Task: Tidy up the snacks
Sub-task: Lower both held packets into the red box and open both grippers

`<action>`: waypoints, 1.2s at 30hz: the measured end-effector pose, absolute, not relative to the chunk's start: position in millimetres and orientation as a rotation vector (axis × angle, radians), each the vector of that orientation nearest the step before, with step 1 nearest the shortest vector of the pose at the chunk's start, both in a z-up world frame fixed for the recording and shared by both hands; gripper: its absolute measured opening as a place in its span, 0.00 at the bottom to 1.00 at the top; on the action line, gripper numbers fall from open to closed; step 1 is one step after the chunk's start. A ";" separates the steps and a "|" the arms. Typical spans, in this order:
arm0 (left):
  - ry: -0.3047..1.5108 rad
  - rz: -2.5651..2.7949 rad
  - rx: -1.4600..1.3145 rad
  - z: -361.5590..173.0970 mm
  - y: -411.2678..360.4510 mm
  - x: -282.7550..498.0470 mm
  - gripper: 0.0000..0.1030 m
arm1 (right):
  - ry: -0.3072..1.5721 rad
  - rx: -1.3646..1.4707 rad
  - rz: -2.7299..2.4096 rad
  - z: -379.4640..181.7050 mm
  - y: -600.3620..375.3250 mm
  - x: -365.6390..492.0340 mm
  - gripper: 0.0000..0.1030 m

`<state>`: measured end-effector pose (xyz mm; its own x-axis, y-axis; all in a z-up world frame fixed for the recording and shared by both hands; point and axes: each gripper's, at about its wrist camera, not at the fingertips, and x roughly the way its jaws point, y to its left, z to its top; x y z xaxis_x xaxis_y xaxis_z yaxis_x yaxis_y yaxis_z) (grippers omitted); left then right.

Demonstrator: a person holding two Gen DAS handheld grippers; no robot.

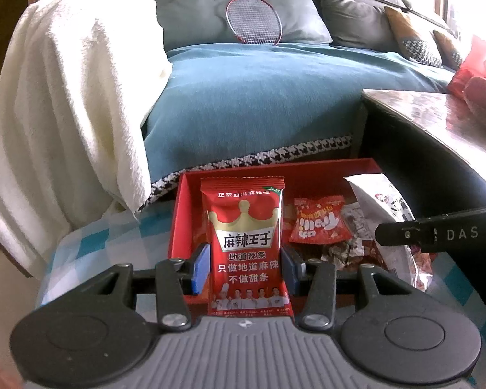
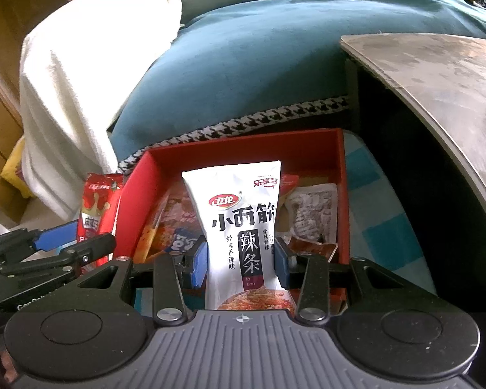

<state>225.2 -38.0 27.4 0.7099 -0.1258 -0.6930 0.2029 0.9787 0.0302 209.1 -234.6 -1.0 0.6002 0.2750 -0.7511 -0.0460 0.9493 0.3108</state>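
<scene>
My left gripper (image 1: 245, 263) is shut on a red snack packet with a gold crown (image 1: 245, 243), held upright over the left part of a red box (image 1: 233, 170). My right gripper (image 2: 241, 259) is shut on a white spicy-strip packet (image 2: 239, 227), held upright over the same red box (image 2: 243, 149). Several small snack packets lie in the box (image 1: 320, 223) (image 2: 311, 217). In the right wrist view the left gripper (image 2: 58, 243) and its red packet (image 2: 97, 214) show at the box's left side. In the left wrist view the right gripper's finger (image 1: 437, 231) and white packet (image 1: 382, 201) show at right.
The box rests on a blue-and-white checked cloth (image 1: 97, 240). A sofa with a teal cover (image 1: 259, 97), a white towel (image 1: 64, 97) and a badminton racket (image 1: 252, 22) stands behind. A grey table top (image 2: 437, 74) juts in at right, with red bags (image 1: 476, 71) on it.
</scene>
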 end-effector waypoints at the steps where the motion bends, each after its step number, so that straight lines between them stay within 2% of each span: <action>1: 0.759 -0.183 0.110 26.9 -38.9 227.0 0.39 | 0.911 0.274 0.186 -1.7 -235.5 210.9 0.48; 36: 0.814 -0.159 0.182 -13.3 -63.2 299.4 0.39 | 0.982 0.239 0.096 -46.6 -245.3 271.3 0.48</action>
<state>299.4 -63.2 -13.3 0.6763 -0.0704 -0.7333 0.2100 0.9726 0.1003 271.3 -245.3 -46.6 0.5537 0.1883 -0.8112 0.0271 0.9695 0.2435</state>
